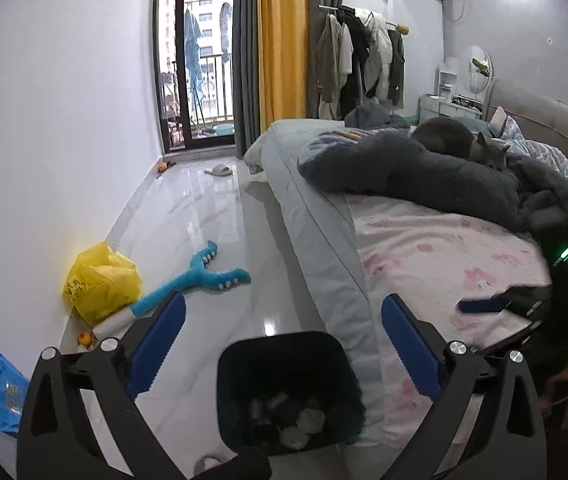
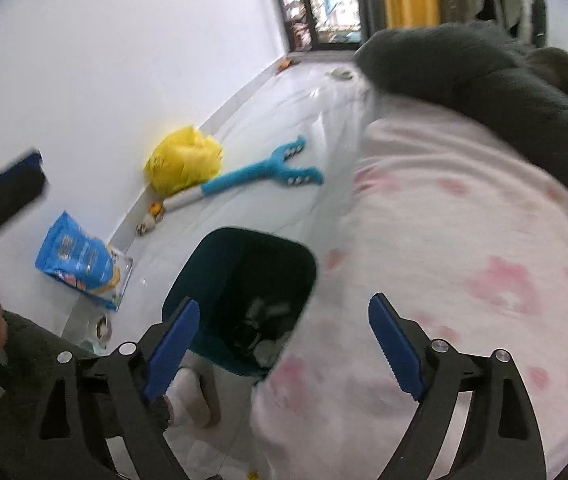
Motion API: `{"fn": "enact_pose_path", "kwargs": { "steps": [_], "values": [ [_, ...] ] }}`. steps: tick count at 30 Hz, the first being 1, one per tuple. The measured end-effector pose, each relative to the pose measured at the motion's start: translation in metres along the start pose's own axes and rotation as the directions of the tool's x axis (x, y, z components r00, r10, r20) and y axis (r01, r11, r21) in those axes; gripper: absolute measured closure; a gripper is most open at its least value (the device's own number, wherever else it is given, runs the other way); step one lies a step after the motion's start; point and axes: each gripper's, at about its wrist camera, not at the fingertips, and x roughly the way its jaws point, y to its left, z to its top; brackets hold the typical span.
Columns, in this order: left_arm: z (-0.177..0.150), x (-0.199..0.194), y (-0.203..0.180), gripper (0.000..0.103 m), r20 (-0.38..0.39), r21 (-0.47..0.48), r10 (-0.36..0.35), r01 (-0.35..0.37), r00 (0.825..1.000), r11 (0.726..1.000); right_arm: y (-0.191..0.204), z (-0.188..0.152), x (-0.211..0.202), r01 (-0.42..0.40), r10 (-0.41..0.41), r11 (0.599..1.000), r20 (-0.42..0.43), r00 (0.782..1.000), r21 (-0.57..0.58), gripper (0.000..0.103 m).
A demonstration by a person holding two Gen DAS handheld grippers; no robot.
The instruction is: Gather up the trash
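A dark teal trash bin [image 1: 243,354] stands on the floor beside the bed, with crumpled white and dark trash [image 1: 308,420] at its bottom. It also shows in the right wrist view [image 2: 203,264], blurred. My left gripper [image 1: 284,338] is open and empty, hovering above the bin. My right gripper [image 2: 284,340] is open and empty, above the bin's right rim and the bed edge. The right gripper's fingers [image 1: 480,305] show at the right of the left wrist view, over the bed.
A bed with a pink flowered sheet [image 1: 444,264] fills the right; a person in dark clothes [image 1: 424,168] and a grey cat [image 1: 488,150] lie on it. By the wall lie a yellow plastic bag [image 1: 99,280], a blue toy [image 1: 203,276], a blue packet [image 2: 75,256] and small items.
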Motion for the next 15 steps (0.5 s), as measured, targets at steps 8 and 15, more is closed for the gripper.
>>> {"fn": "enact_pose_path", "kwargs": {
  "steps": [8, 15],
  "values": [
    [-0.013, -0.021, -0.021, 0.003, 0.024, -0.023, 0.004, -0.003, 1.000, 1.000, -0.027, -0.022, -0.093, 0.122, -0.123, 0.992, 0.161, 0.979, 0.018, 0.003],
    [-0.026, -0.028, -0.042, 0.003, 0.027, 0.022, 0.029, -0.029, 0.999, 0.999, -0.064, -0.056, -0.156, 0.203, -0.219, 0.975, 0.268, 0.938, 0.087, 0.003]
  ]
}}
